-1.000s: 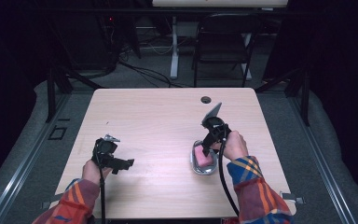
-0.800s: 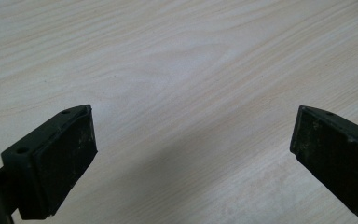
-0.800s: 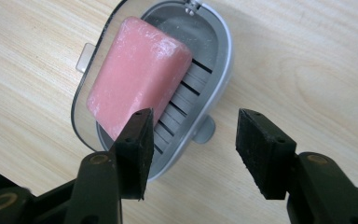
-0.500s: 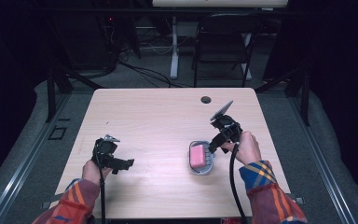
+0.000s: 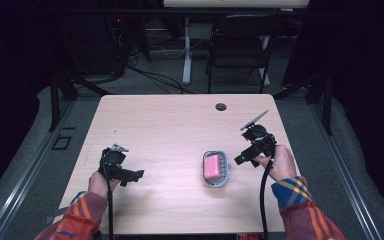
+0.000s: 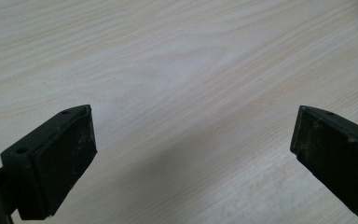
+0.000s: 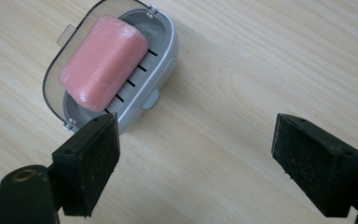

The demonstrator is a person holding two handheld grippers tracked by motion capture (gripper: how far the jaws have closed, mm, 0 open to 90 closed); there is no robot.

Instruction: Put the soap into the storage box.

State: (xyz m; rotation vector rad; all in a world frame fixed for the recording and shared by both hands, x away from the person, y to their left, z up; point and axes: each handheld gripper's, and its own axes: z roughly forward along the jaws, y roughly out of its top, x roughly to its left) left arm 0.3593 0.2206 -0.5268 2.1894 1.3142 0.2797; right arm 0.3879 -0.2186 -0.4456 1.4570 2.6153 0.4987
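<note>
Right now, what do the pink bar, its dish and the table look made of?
Pink bar: likely soap, matte and chalky with rounded edges. Dish: probably grey plastic, smooth, with a slotted floor. Table: pale wood grain, perhaps laminate.

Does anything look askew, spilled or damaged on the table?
Only a small thing: the pink soap lies slightly slanted in its grey dish. Nothing is spilled or broken. Both grippers, left and right, are open and apart from the dish.
</note>
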